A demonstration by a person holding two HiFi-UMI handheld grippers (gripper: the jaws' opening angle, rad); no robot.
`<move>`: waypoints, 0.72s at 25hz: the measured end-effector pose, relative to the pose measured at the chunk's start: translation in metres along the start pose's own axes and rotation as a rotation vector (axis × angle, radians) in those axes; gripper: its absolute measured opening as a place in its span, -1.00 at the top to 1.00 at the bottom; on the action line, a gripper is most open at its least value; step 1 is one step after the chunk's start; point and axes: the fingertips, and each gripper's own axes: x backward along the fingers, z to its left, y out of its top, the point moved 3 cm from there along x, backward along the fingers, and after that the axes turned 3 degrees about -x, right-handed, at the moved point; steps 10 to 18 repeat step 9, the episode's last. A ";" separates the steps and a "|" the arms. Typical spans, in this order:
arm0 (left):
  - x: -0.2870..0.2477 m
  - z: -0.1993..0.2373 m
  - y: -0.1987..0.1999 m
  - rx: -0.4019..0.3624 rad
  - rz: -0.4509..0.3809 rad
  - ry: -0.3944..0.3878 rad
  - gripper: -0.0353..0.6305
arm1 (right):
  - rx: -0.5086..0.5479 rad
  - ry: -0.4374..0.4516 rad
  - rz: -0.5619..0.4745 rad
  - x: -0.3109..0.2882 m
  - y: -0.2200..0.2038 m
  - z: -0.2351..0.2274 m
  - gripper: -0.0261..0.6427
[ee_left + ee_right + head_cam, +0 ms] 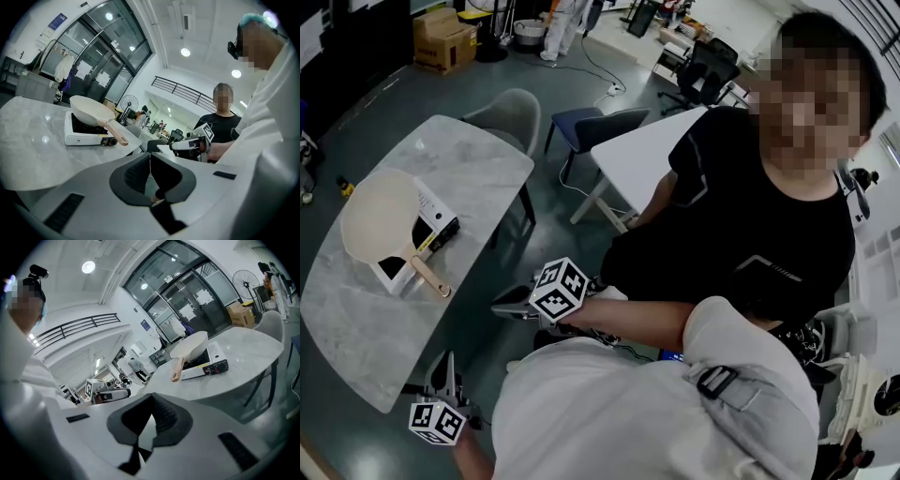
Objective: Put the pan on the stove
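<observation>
Pan (377,217) and stove (436,214) sit together on the pale marble table (459,169), toward its left side in the head view. Both are well apart from the tongs we hold. The cream pan rests on top of the white stove, its round bowl covering most of the burner.

The pan's long axis runs from the bowl out along the wood-coloured handle (429,275). In the head view the handle slants down and to the right, past the stove's edge and out over the table, so it points roughly back toward us. From the left gripper view it reaches rightward. From the right gripper view it reaches leftward and down. So the handle end lies on the side facing both tongs.

Our left tongs (150,157) are held low by the near end of the table. Their jaws are closed, tips meeting, with nothing gripped between them. Our right tongs (151,397) hang in the air off the table's right edge. They are also fully closed and hold nothing. Neither pair touches the pan or the stove.

A grey chair (511,117) stands at the table's far side. A person in a black shirt (750,216) is close on our right.
</observation>
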 end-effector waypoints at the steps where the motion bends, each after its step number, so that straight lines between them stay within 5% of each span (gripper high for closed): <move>1: 0.001 0.000 -0.002 0.006 -0.002 0.010 0.83 | 0.005 0.006 0.000 0.000 0.000 -0.001 0.91; 18: -0.028 -0.026 -0.005 0.012 0.018 -0.031 0.83 | 0.026 -0.015 -0.028 0.034 0.002 -0.007 0.91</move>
